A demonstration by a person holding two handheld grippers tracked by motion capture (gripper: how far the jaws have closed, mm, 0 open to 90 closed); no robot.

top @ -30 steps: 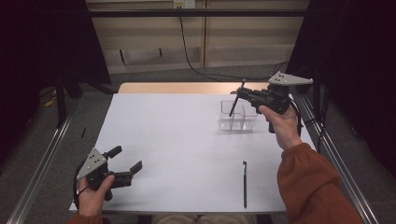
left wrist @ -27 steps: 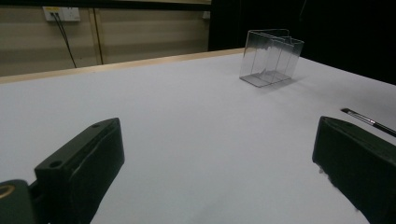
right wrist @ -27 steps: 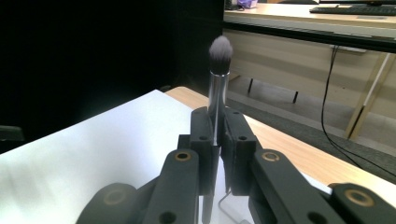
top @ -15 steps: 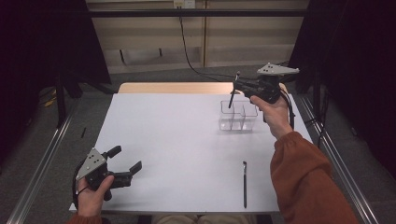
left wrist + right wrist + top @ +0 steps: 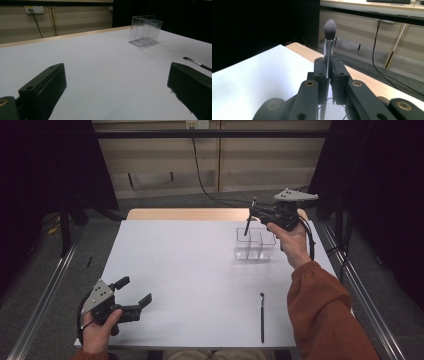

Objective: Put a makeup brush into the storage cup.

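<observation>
The white table [image 5: 200,280] is bare around the clear divided organizer [image 5: 255,245] at its far right. A makeup brush [image 5: 329,47], bristles up, is clamped in the closed right gripper [image 5: 254,214] above that organizer. The left gripper [image 5: 134,292] is held wide open, empty, near-left. A thin black brush [image 5: 261,317] is left lying near the front edge.

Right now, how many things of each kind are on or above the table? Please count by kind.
Makeup brushes: 2, one in the right gripper, one lying on the table
Clear divided boxes: 1
Total: 3
</observation>
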